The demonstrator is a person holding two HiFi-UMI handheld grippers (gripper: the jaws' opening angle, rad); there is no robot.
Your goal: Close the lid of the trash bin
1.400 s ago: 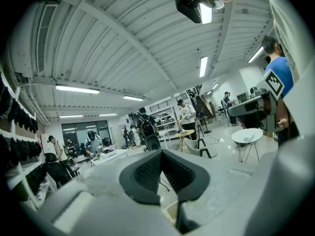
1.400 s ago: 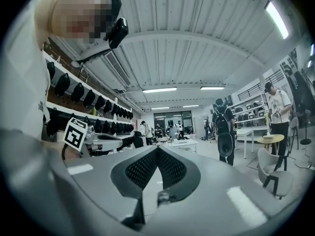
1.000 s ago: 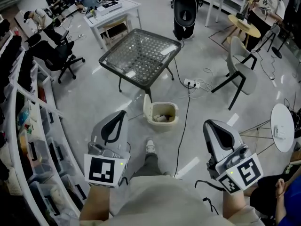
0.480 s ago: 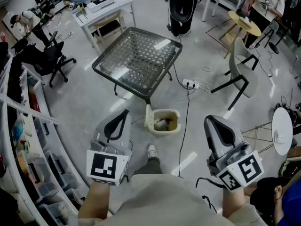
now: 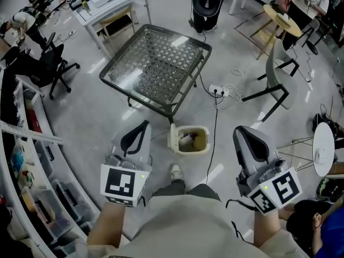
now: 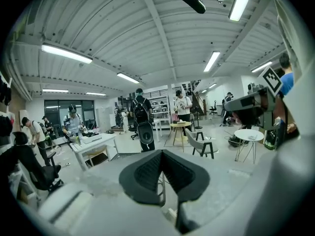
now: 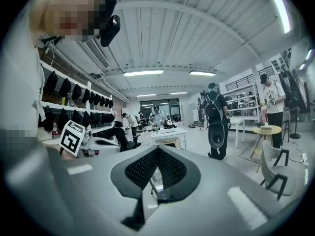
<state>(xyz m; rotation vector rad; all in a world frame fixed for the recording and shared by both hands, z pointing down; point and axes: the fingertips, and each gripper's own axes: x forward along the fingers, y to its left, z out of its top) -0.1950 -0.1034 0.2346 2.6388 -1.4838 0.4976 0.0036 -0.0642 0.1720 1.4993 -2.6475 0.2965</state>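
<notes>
While left gripper [image 5: 141, 128] and right gripper [image 5: 242, 130] hang empty, jaws together, the trash bin [image 5: 189, 151] stands uncovered on grey floor [image 5: 91, 112], apparently near the table's [image 5: 156, 63] corner.

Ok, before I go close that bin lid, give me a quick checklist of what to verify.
1. Lid up and free at the trash bin's left edge: ok.
2. Contents below the rim: cannot tell.
3. Left gripper empty, fingers together: ok.
4. Right gripper empty, fingers together: ok.
5. Cable clear of the lid: ok, it runs past the bin's right side.
6. A gripper on the lid: not ok, neither touches it.
</notes>
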